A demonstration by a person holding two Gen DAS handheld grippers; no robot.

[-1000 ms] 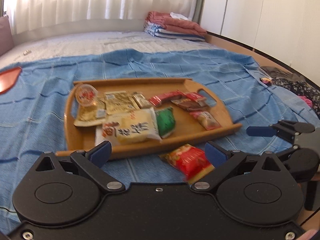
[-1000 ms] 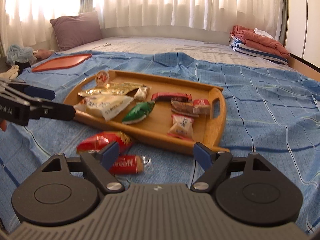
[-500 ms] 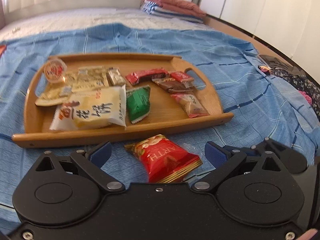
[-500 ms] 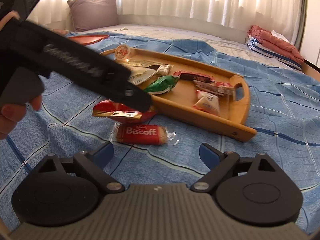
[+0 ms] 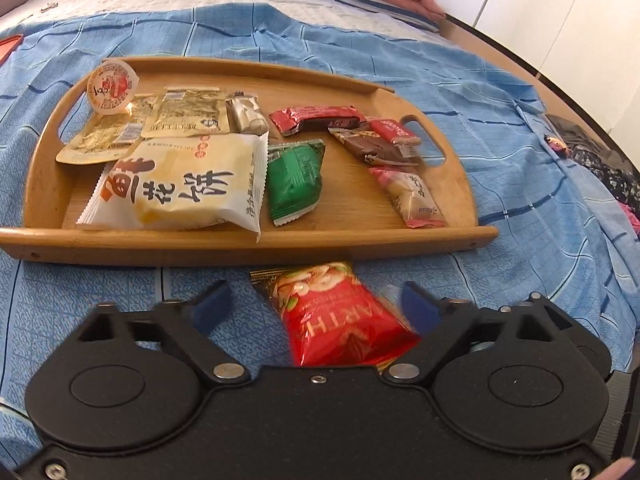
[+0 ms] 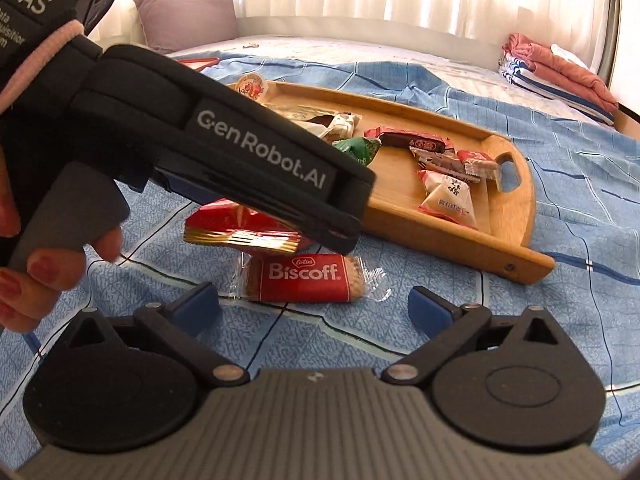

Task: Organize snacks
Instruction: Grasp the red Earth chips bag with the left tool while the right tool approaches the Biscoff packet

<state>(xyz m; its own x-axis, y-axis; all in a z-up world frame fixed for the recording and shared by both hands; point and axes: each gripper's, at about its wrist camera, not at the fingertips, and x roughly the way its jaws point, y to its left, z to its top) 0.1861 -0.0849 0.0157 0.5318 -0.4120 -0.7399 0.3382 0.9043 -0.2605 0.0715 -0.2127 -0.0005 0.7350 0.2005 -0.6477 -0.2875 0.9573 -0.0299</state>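
a second ago the left gripper (image 5: 312,306) hung back from the wooden oval tray with cut-out handles (image 5: 248,240), with the red foil snack bag with a gold edge (image 5: 340,320) small ahead of it; now that bag fills the gap between its blue pads, on the blue checked bedspread (image 5: 520,160) just beside the tray's near rim. the left jaws are closing around it, the right pad close against the bag and the left pad clear of it, so it is not yet gripped, though blur makes the right contact hard to judge. the right gripper (image 6: 314,306) has come lower and nearer too, its jaws opening wide with nothing between them; the red-labelled biscoff biscuit in clear wrap (image 6: 306,278) lies just ahead of its fingertips, touching the red bag. the left tool's black body now crosses the right wrist view, held in a hand (image 6: 24,276) with painted nails. counted: two grippers, one tray, two snacks on the cloth, and about ten packets on the tray, including one large pale yellow packet (image 5: 180,188) and one green packet (image 5: 294,180).
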